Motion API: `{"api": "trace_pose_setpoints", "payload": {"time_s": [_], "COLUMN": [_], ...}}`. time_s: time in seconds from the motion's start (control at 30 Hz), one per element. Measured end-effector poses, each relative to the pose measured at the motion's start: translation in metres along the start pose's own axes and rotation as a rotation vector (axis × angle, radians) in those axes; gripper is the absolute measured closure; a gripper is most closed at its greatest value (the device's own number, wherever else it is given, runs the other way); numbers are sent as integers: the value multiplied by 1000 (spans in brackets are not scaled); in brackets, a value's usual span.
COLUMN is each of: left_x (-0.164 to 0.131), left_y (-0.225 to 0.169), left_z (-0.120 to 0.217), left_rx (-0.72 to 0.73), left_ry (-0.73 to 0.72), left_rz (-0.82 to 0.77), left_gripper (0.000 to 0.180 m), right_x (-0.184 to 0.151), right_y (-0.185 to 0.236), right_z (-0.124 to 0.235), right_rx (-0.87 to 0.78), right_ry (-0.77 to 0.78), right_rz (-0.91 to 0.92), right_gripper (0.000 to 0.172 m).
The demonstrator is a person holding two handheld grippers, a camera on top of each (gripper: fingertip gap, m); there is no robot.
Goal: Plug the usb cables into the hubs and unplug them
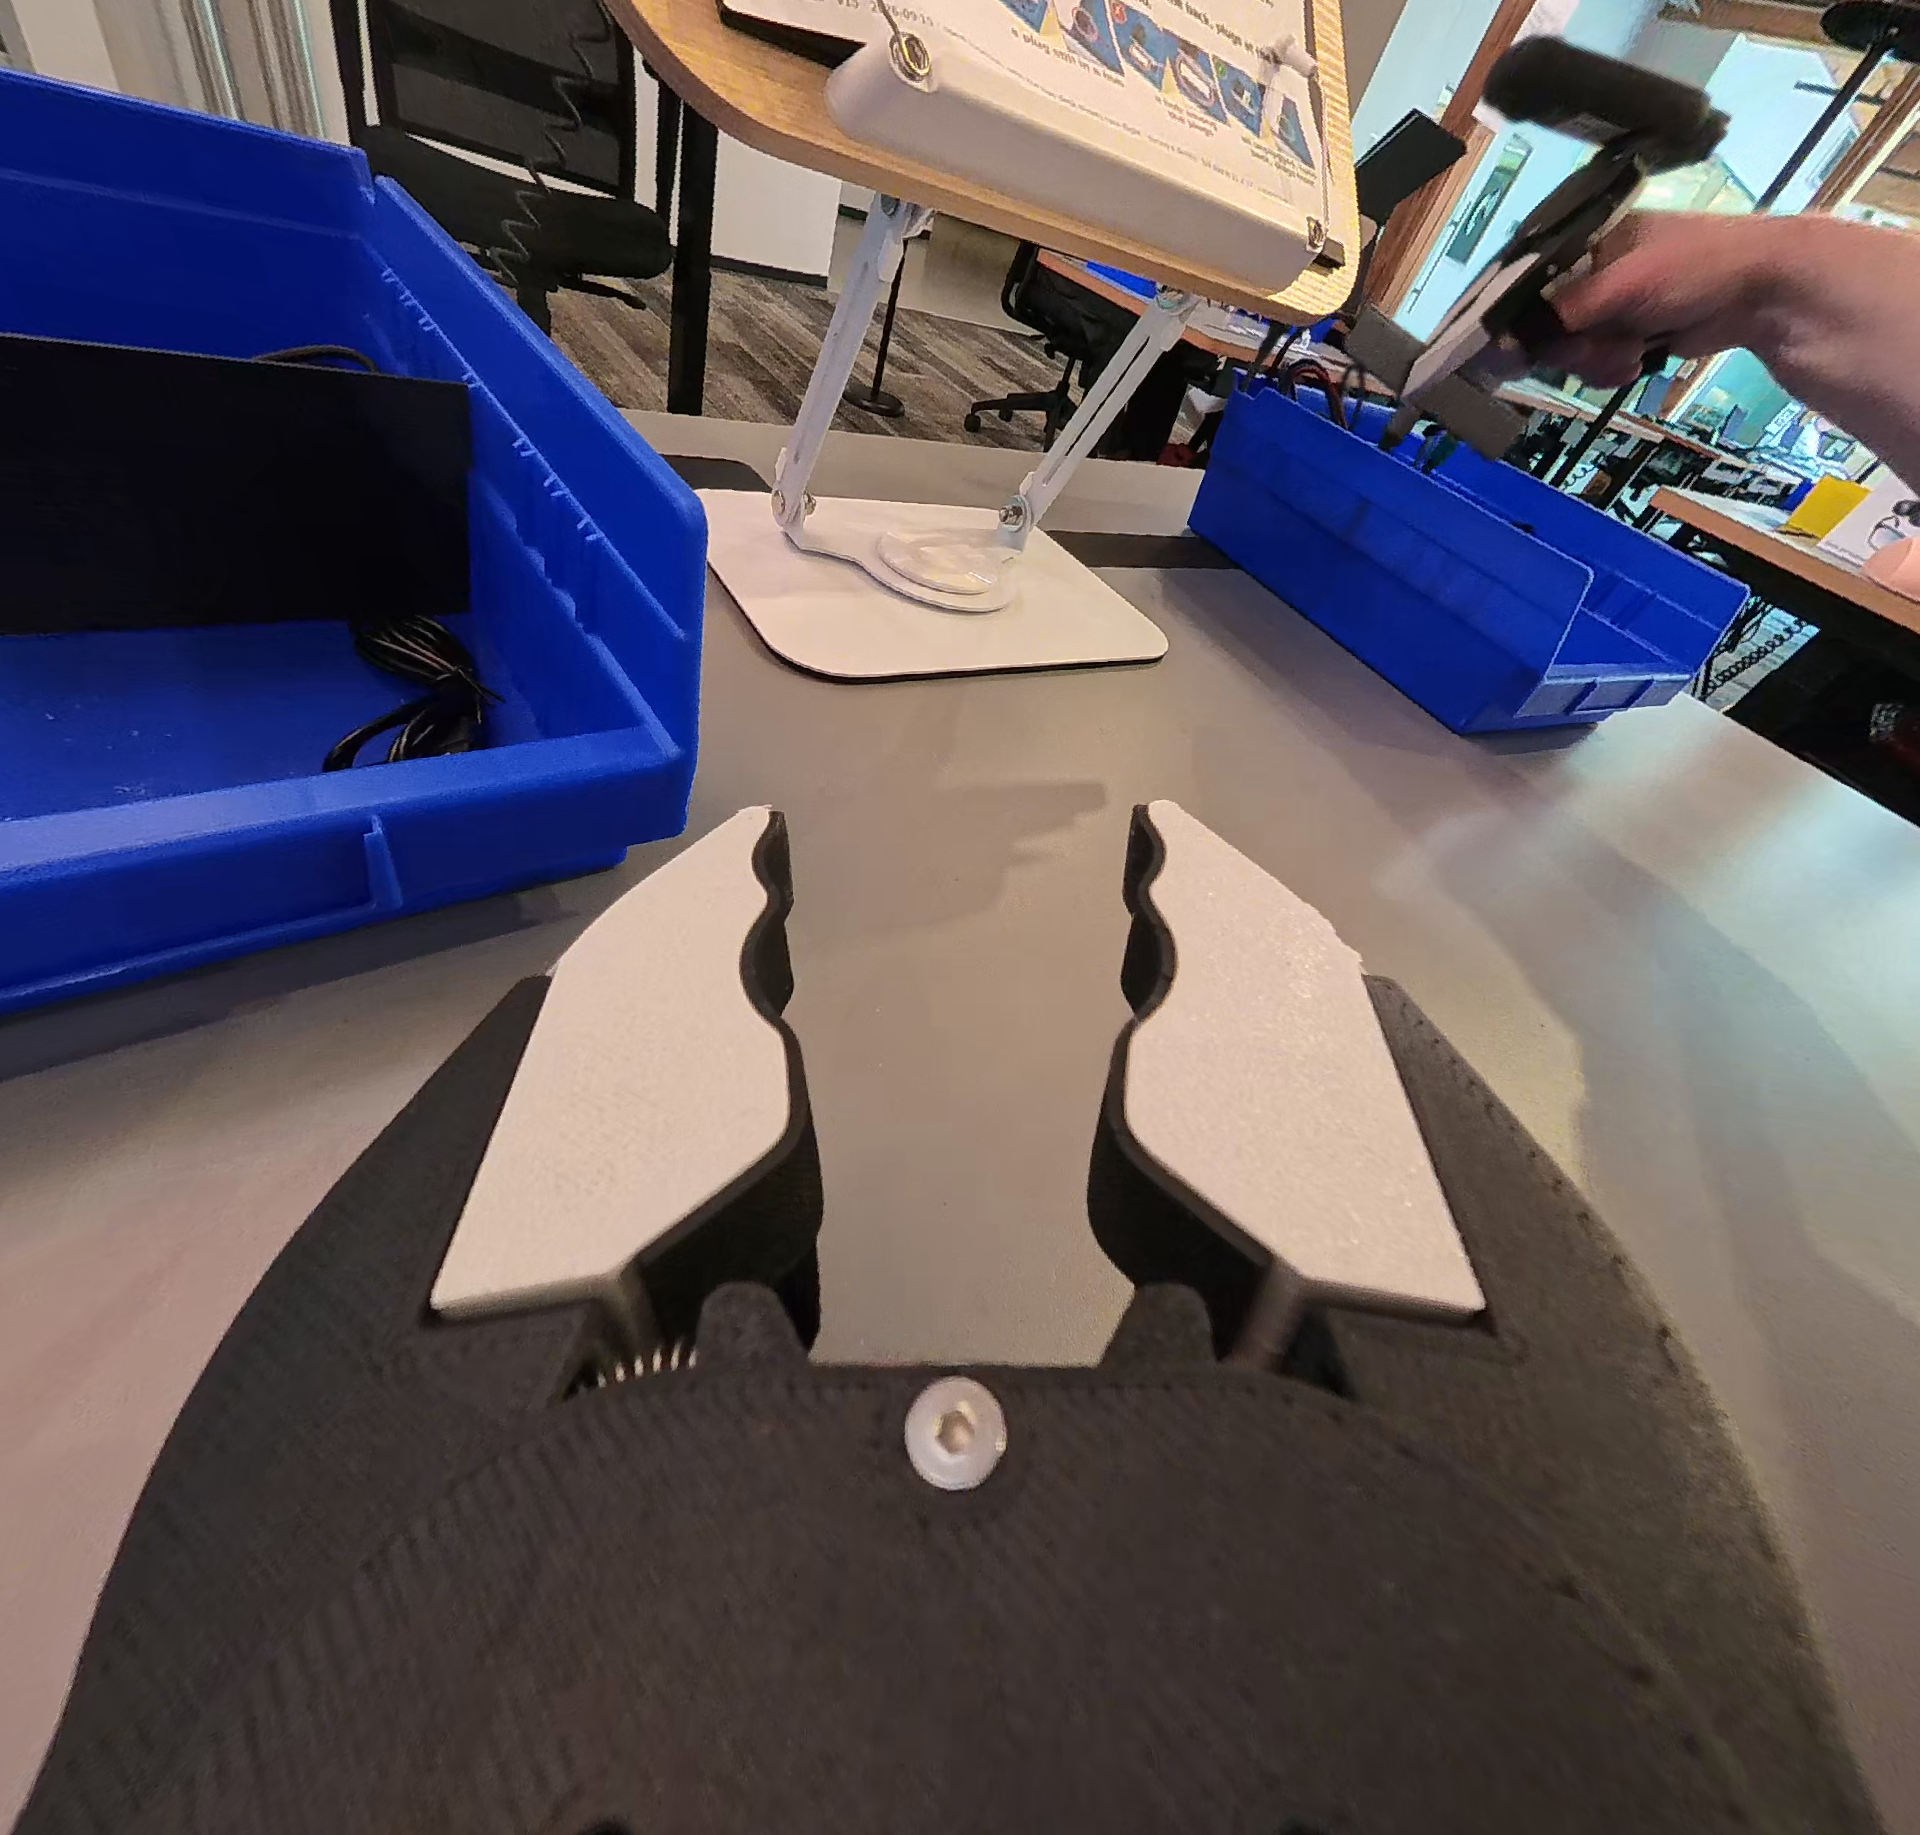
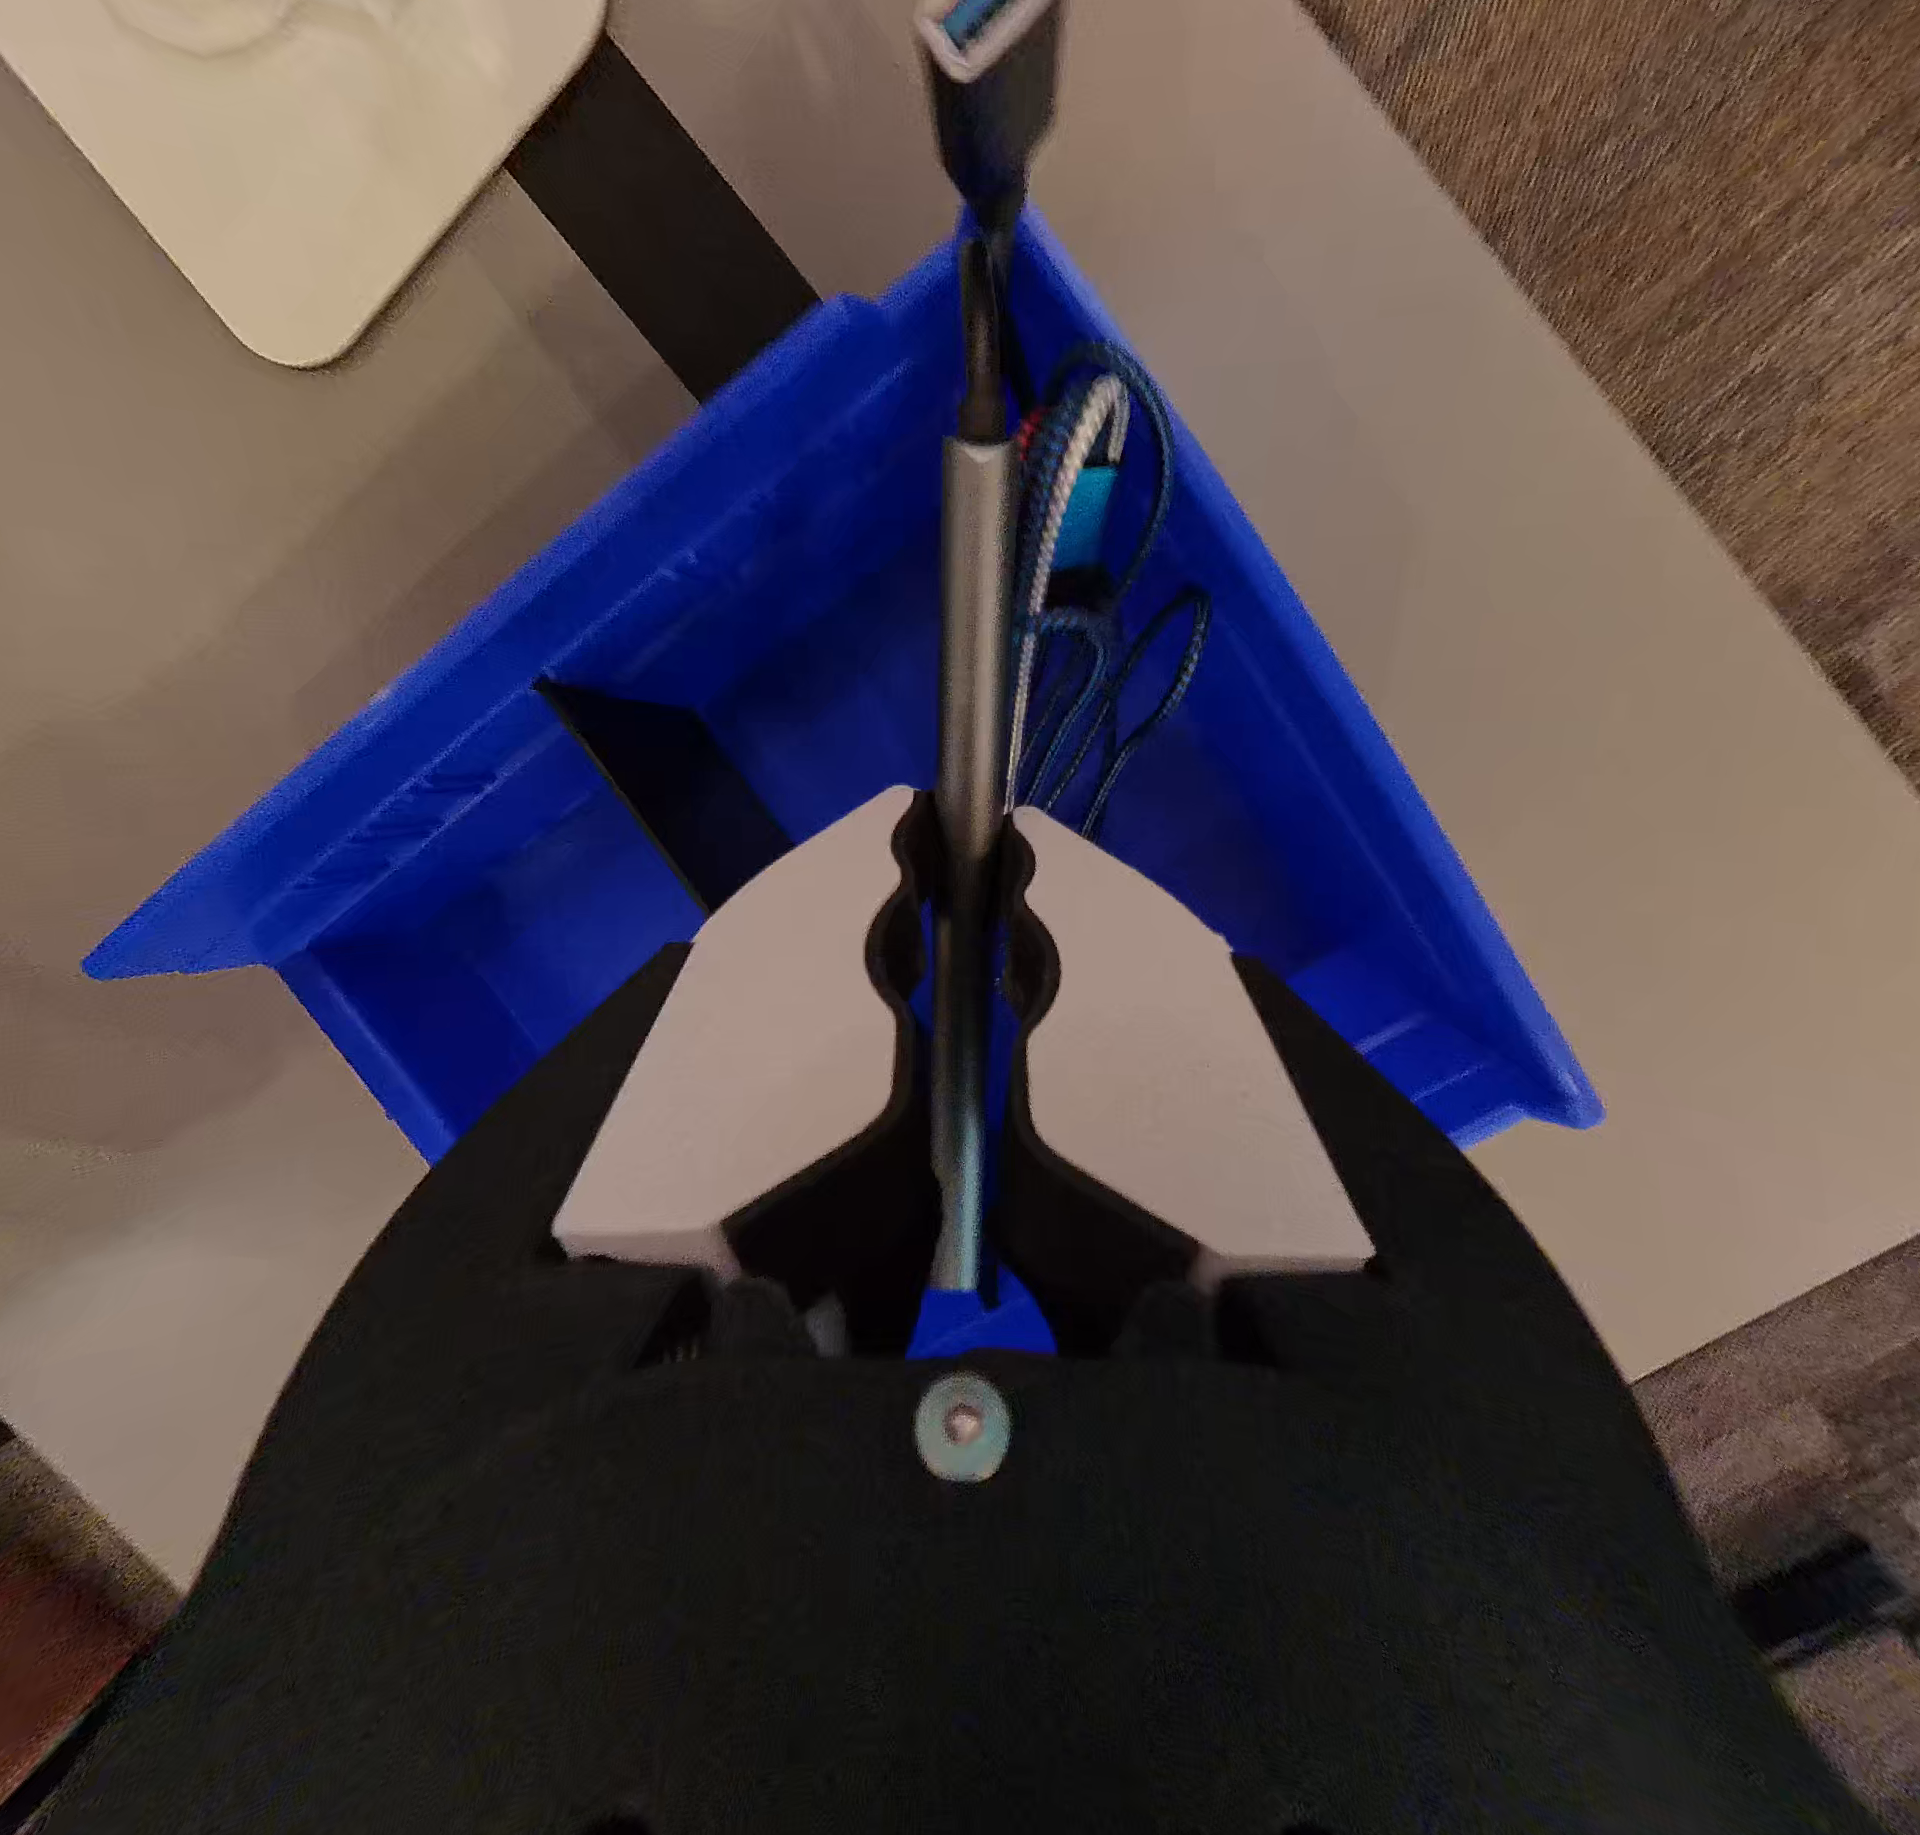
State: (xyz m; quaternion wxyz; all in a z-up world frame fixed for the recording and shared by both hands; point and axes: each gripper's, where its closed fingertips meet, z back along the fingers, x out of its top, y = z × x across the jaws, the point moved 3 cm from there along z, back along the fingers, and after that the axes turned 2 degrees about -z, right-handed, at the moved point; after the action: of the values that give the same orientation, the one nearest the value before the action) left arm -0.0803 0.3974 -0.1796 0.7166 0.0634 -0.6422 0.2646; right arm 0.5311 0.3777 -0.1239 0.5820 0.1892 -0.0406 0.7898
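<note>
My right gripper (image 2: 961, 809) is shut on a slim grey usb hub (image 2: 971, 642), with both pads pressed on its sides. The hub stands out ahead of the fingers. Its short black lead ends in a grey connector with a blue inside (image 2: 987, 9). The hub hangs above a blue bin (image 2: 727, 590) that holds several braided blue and white usb cables (image 2: 1101, 663). The left wrist view shows this gripper (image 1: 1455, 403) in a hand over the right bin (image 1: 1403, 559). My left gripper (image 1: 956, 829) is open and empty, low over the grey table (image 1: 1039, 746).
A large blue bin (image 1: 582, 497) stands at the left with a black divider (image 1: 229, 476) and a coiled black cable (image 1: 416, 684). A white stand (image 1: 935, 590) with an instruction board rises at the table's middle back. Black tape crosses the table (image 2: 665, 227). Carpet lies beyond the table's edge (image 2: 1610, 227). Tip to tip, the grippers are about 60 cm apart.
</note>
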Motion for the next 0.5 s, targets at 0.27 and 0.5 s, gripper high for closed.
{"api": "trace_pose_setpoints", "payload": {"time_s": [0.27, 0.5], "left_x": [0, 0], "left_y": [0, 0], "left_z": [0, 0], "left_rx": [2, 4], "left_ry": [0, 3], "left_rz": [-3, -6], "left_gripper": [119, 119], "right_x": [-41, -50], "right_y": [-24, -31], "right_z": [-37, -59], "right_rx": [-45, -96], "right_ry": [342, 557], "right_rz": [-95, -42], "right_gripper": [157, 156]}}
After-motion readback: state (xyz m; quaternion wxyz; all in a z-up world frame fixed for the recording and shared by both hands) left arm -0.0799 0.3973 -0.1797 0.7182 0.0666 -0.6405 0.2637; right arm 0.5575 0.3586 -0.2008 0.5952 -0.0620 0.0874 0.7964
